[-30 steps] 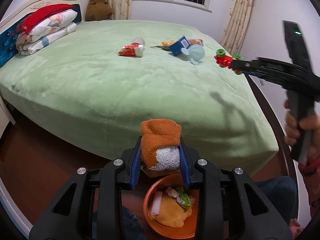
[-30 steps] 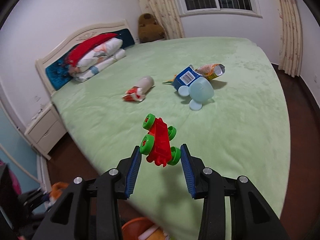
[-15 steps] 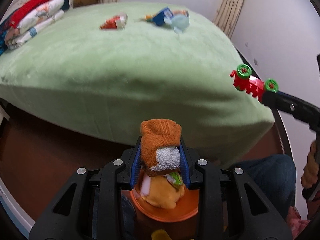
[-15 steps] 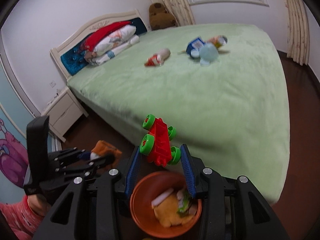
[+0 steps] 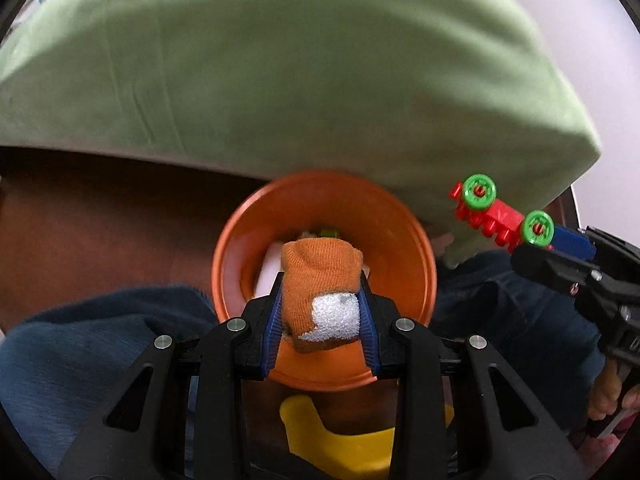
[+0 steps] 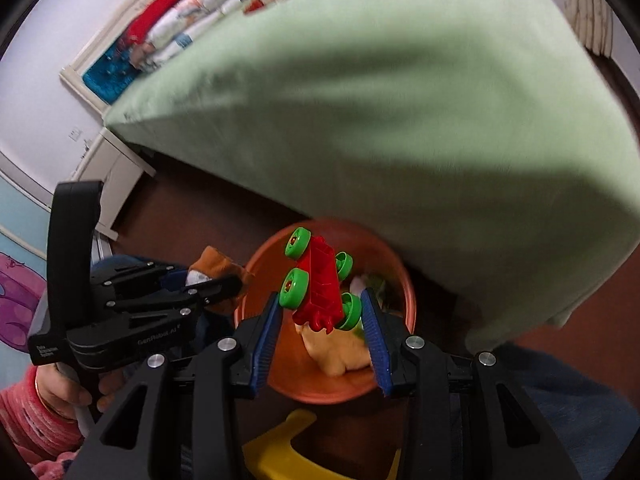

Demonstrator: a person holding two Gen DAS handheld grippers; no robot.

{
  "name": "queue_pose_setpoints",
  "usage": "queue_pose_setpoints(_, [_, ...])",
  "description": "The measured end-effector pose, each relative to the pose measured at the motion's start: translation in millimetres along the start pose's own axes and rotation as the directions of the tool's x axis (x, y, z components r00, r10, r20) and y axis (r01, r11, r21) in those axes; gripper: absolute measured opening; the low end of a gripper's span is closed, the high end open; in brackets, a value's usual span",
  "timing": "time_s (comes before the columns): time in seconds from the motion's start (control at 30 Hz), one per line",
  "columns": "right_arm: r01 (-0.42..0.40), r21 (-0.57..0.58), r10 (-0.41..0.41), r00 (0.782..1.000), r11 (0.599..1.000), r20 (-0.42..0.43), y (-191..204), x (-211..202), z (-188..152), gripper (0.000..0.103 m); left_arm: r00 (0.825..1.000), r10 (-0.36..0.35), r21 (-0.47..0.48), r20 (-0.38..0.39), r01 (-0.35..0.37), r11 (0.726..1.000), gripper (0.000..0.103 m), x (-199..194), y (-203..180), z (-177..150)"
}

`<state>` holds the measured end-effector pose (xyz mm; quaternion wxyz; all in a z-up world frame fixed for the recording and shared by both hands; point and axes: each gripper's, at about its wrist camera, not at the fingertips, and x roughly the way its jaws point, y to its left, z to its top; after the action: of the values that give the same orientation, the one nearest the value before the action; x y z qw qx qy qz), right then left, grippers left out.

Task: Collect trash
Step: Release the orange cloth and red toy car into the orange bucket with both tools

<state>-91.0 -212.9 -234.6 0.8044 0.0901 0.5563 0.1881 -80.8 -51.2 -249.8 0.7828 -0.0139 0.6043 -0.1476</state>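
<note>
On my left side, the left gripper [image 5: 320, 312] points steeply down, and its blue pads are clamped on an orange sock [image 5: 320, 280] with a white patch on it. The sock hangs directly above the orange bucket [image 5: 416, 248], which stands on the dark floor just beside the hanging edge of the green bedcover [image 5: 280, 72]. Inside the bucket I can see a white piece and something small and green, but the sock hides most of it. Below the bucket there is a yellow plastic object [image 5: 340, 444]; I cannot tell what it is.

In the right wrist view, the left gripper [image 6: 224, 284] comes in from the left with the sock [image 6: 216, 266] at the bucket's rim [image 6: 410, 300].

More to the right, the right gripper [image 6: 322, 316] is closed on a red toy car [image 6: 322, 288] with green wheels; the wheels sit between the two blue pads. The car is over the open bucket, above a yellow-orange soft thing [image 6: 340, 350] that lies inside. In the left wrist view the same car [image 5: 500, 216] is beside the bucket's right edge, in front of the bedcover's corner.
</note>
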Motion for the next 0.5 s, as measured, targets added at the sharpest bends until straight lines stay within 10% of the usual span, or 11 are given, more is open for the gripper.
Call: queue_pose_setpoints(0.5, [0.07, 0.021, -0.065, 0.98, 0.997, -0.188, -12, 79, -22, 0.04, 0.977, 0.038, -0.014, -0.212, -0.042, 0.999, 0.032, 81, -6, -15])
